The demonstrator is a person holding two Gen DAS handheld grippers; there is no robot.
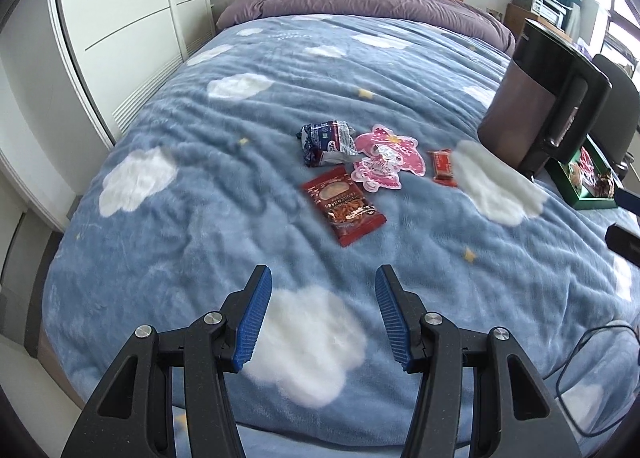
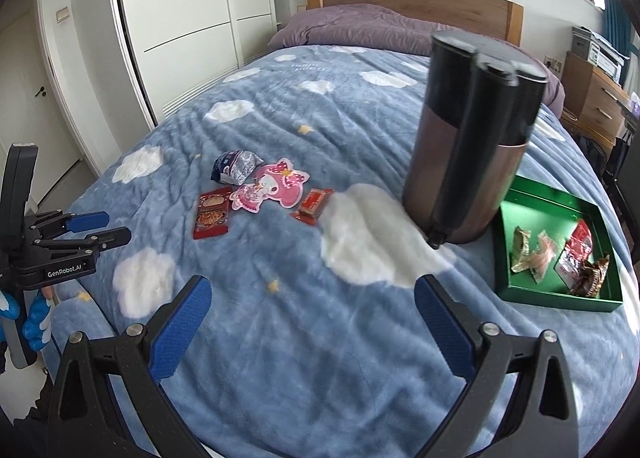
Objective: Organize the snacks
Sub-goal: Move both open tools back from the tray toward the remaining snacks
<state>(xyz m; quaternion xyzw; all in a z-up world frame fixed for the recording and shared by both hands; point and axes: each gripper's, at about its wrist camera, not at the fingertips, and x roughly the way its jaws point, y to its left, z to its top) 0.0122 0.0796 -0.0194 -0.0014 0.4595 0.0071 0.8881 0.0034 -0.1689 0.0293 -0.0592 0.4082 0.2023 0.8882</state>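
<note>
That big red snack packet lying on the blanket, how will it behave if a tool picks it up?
The red snack packet lies flat and thin, so it is probably light and floppy, sagging if pinched by one edge. Its glossy film looks slippery. The fluffy blanket under it may give, so a flat edge could be hard to catch.

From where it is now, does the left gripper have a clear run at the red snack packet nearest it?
Probably yes. The left gripper is open and empty, and only bare blanket lies between its fingers and the red snack packet ahead.
</note>
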